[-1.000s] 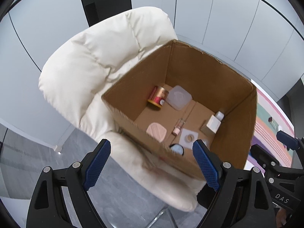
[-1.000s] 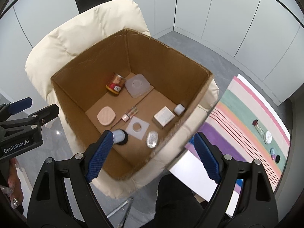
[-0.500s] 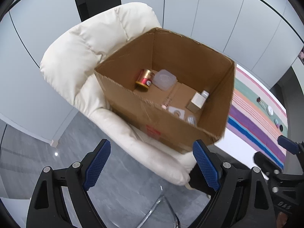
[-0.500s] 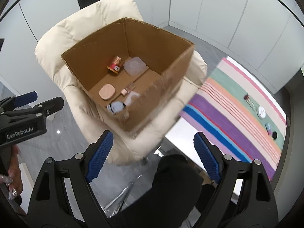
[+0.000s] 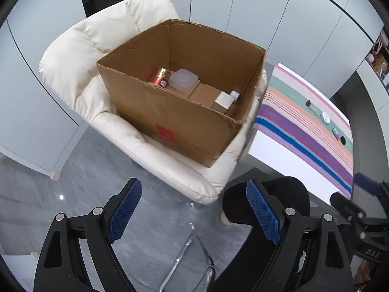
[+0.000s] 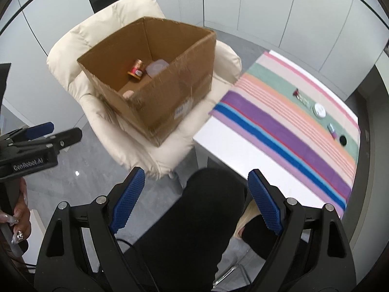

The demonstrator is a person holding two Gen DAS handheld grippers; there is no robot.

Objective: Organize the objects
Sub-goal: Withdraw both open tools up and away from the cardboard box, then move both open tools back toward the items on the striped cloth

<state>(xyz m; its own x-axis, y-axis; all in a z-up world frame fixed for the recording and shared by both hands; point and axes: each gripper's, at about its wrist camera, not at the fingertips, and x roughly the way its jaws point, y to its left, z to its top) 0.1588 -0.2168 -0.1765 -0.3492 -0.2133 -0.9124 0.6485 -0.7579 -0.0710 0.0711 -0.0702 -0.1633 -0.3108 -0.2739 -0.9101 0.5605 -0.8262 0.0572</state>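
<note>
Cardboard box [image 5: 184, 119] sits on the cream chair [image 5: 80, 73], already holding a tin and jars; four small items [image 6: 318, 109] lie on the striped surface [image 6: 279, 126]. Both claws, left [image 5: 192, 213] and right [image 6: 193, 202], hang spread and empty. Those tiny items could slip or roll from a careless pinch.
</note>
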